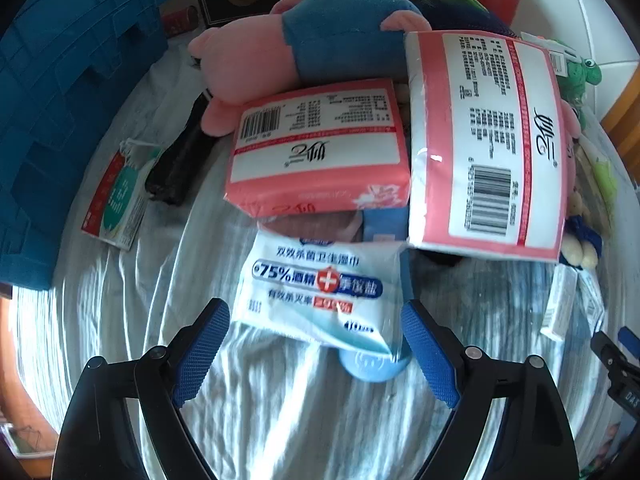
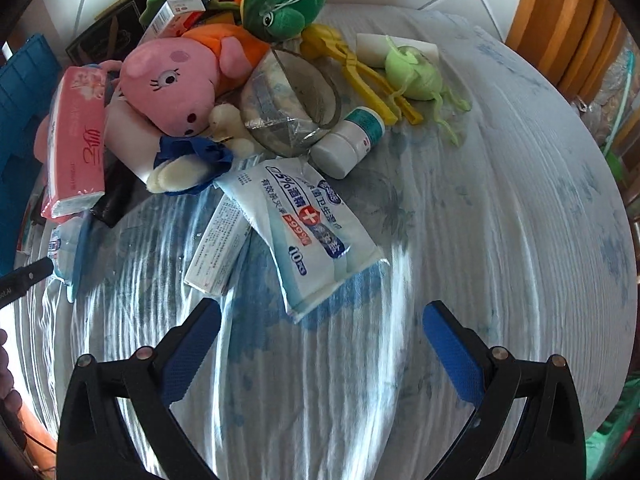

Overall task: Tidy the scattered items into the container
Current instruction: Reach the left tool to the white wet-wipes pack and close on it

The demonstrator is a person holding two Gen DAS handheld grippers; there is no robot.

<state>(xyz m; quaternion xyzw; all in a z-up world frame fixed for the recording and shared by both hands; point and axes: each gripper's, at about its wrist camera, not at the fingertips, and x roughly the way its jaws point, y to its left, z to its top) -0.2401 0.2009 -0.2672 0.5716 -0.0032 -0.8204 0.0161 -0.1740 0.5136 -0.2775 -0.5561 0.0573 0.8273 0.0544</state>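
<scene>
Wet-wipe packs lie on the blue-patterned bedsheet (image 2: 460,208), one (image 1: 320,292) just ahead of the left gripper (image 1: 316,344) and one (image 2: 308,232) ahead of the right gripper (image 2: 322,344), both grippers spread wide and empty, blue container (image 1: 60,100) at left.

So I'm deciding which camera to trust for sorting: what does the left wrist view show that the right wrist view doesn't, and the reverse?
Only the left wrist view shows the barcoded backs of two pink tissue packs and a small carton by the blue crate.

Only the right shows the frog plush, yellow tongs and white bottle.

Both show the crate, a wet wipes pack ahead of open jaws and the bedsheet.
</scene>
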